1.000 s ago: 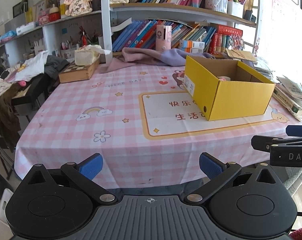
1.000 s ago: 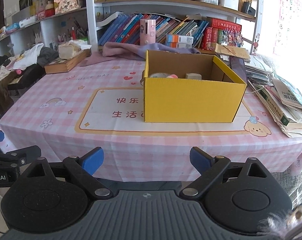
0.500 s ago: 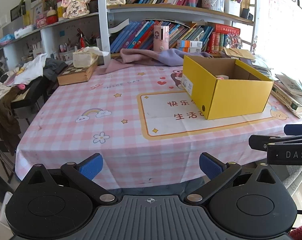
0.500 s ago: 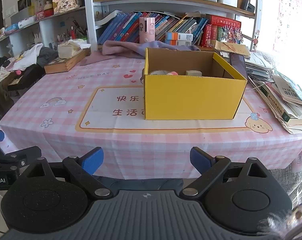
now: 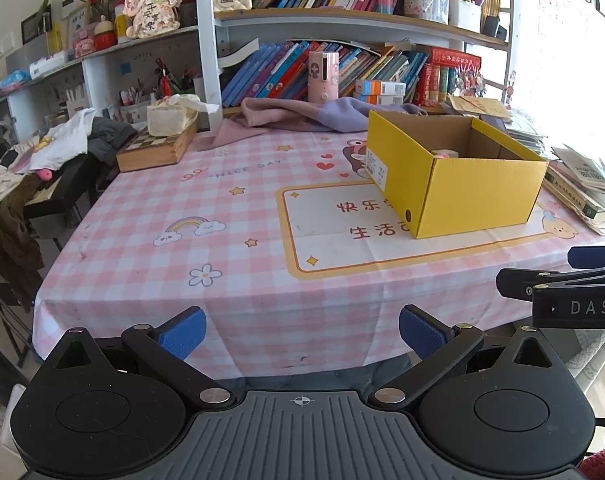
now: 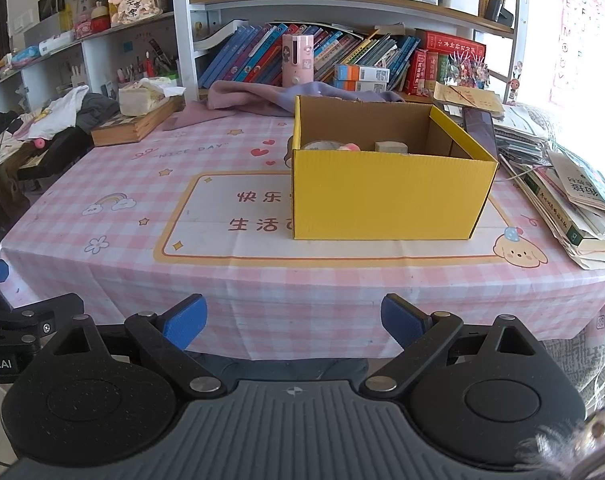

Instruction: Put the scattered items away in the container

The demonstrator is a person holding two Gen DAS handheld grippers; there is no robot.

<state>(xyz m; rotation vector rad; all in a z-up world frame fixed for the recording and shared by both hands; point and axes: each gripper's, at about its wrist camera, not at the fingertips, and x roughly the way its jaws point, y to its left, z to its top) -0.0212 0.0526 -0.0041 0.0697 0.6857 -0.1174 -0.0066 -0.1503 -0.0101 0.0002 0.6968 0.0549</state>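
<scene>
Both tools are hanging off the near edge of the pink checked tablecloth (image 6: 150,184), the left gripper (image 5: 300,330) and the right gripper (image 6: 292,318) each sitting with blue pads spread wide, gripping nothing. The open yellow cardboard box (image 6: 386,196) is standing right of centre on the cloth. Inside it, a pale tape roll (image 6: 320,145), a pink lump (image 6: 352,147) and a beige block (image 6: 390,147) are lying against its near wall.

Items (image 6: 344,147) mostly hidden behind yellow box (image 6: 386,194) wall
</scene>
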